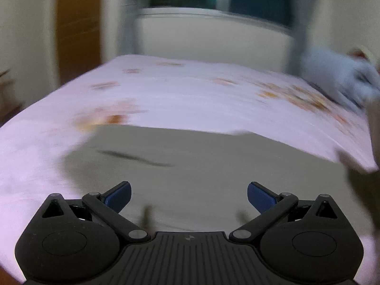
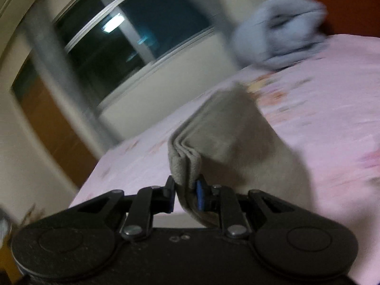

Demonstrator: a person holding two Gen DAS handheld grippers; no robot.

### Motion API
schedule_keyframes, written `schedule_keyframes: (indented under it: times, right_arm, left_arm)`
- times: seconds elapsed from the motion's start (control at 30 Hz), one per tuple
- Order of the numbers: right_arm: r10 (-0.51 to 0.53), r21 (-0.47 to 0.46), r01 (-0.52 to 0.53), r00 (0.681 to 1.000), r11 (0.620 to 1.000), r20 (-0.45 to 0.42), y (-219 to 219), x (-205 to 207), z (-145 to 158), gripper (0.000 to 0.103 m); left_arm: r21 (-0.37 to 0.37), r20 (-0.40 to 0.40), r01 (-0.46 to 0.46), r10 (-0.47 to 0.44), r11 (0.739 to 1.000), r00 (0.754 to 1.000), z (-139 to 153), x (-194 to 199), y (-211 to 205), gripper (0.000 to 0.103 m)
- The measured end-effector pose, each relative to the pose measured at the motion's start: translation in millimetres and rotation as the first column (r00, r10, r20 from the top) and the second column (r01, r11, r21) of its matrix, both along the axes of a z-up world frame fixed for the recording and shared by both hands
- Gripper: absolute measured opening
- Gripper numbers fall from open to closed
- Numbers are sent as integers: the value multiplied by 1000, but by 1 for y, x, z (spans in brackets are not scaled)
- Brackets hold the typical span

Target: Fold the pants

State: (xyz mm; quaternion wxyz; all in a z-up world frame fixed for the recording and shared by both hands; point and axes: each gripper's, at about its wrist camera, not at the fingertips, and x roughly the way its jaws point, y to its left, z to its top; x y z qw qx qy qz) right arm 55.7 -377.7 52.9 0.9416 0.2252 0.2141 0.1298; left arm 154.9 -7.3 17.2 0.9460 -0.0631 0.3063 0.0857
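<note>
Grey pants [image 2: 228,128] hang pinched in the right gripper [image 2: 186,193], whose blue-padded fingers [image 2: 199,194] squeeze a folded, layered edge of the cloth. This gripper is rolled to one side, so the room looks tilted. The left gripper [image 1: 189,196] points down over the pants [image 1: 190,178] spread on the bed [image 1: 166,90], its fingers [image 1: 260,198] wide apart and holding nothing. A pink flowered sheet [image 2: 320,109] covers the bed. A blue bundle of cloth [image 2: 282,33] sits at the far corner, by a dark window [image 2: 133,33].
</note>
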Motion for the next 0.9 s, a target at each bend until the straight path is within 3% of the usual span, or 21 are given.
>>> schedule_keyframes:
  times: [0.1,0.17,0.2,0.23,0.27,0.37,0.43,0.5,0.57,0.63,0.73,0.8,0.87,0.9]
  right_arm:
    - [147,-106,-155,986,982,-80,90,18,-38,9]
    - [247,-201,-291,945,935,-215,145,27,-79,11]
    - [246,-281,-321,931,904,-269,167,26,-99,13]
    - [238,-339,-305,945,890,-225,176,18,-106,17]
    - [249,-356,-306,948,883,-197,179,12,-107,22]
    - [269,-320,-325,941,890,-207,167,15,-102,21]
    - [295,-343,-356,930,869,-220,168,14,-102,23]
    - [341,-359,-393,918,847,-201,168,7,-91,32]
    - [355,-346,-371,928,862,-113,159,-7,-77,26]
    - [304,-354,-312,949,882,-80,156,-6,-67,25]
    - [253,-402,-288,957,869,-141,166,8,-76,15]
    - [295,-400,-374,923,836,-246,181,15,-94,7]
    - [317,-419,-385,921,822,-225,187,11,-89,7]
    - [326,-389,-391,919,834,-224,183,11,-85,7]
  left_arm:
    - [-108,-50,-111,106,988,993,-12,-3,71,103]
    - [-178,-75,-166,155,970,985,-21,-7,102,103]
    - [-195,-81,-181,168,964,983,-26,-9,110,103]
    - [-204,-82,-190,176,960,981,-29,-12,115,103]
    - [-216,-83,-194,180,957,980,-32,-15,120,103]
    - [-230,-85,-206,191,951,978,-43,-23,125,103]
    - [-250,-92,-217,200,944,975,-49,-20,130,103]
    - [-259,-99,-225,205,939,974,-50,-19,133,103]
    - [-256,-98,-222,204,941,974,-51,-21,133,103]
    - [-240,-102,-233,214,942,971,-52,-18,136,103]
    - [-222,-146,-254,225,942,963,-56,-15,137,103]
    - [-181,-188,-249,215,952,958,-61,-12,132,103]
    - [-135,-210,-231,200,964,957,-65,-12,125,103]
    - [-123,-209,-220,191,968,959,-66,-15,122,103]
